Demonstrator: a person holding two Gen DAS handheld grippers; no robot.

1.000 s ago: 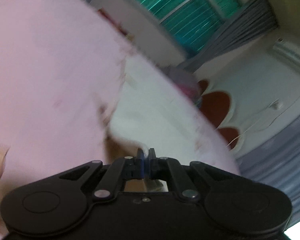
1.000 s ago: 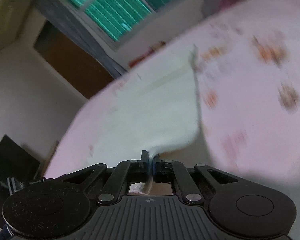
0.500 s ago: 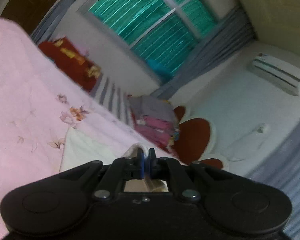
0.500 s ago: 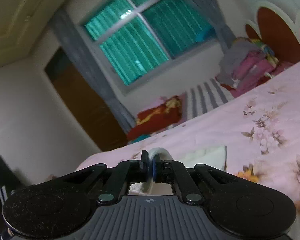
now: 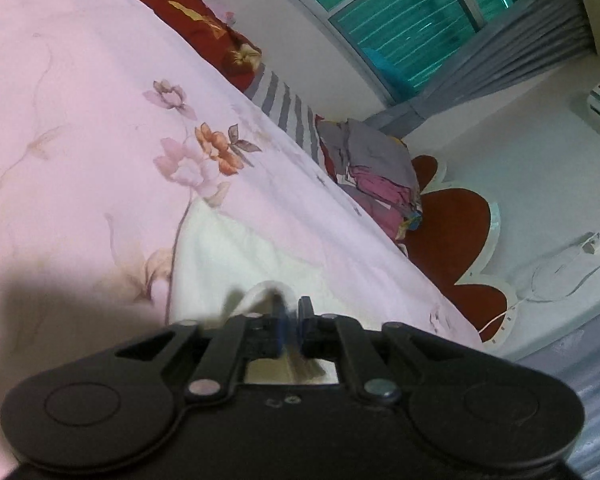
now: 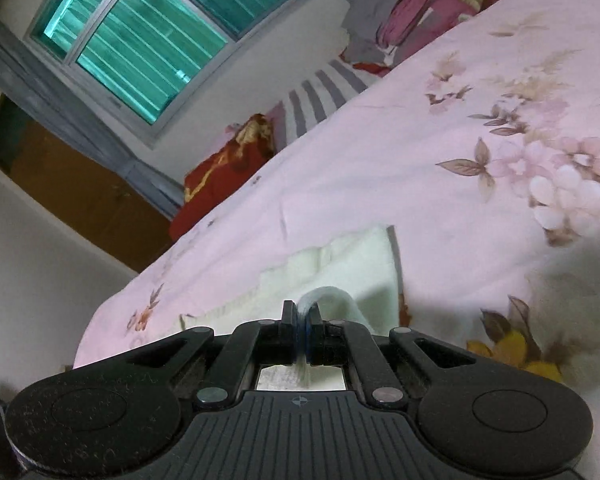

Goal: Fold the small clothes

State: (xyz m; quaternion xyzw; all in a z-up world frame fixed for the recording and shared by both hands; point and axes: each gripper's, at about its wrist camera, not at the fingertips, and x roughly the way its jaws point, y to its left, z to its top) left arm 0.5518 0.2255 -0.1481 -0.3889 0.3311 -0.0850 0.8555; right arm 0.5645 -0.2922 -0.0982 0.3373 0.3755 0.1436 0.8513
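Note:
A small white fleecy garment lies folded on the pink flowered bedsheet, just ahead of both grippers. My left gripper is low over its near edge. The jaws are opening: a narrow gap shows between the pads, and a loop of the white fabric still sits between them. In the right wrist view the same garment lies flat on the sheet. My right gripper is shut on a raised fold of its near edge.
A pile of grey and pink clothes lies at the head of the bed by the red headboard. A striped pillow and a red pillow lie along the far side under the window. Bare sheet lies left and right of the garment.
Both grippers swept across and down, carrying the garment's edge over; the garment now lies folded on the sheet. The left jaws have parted slightly; the right stays clamped.

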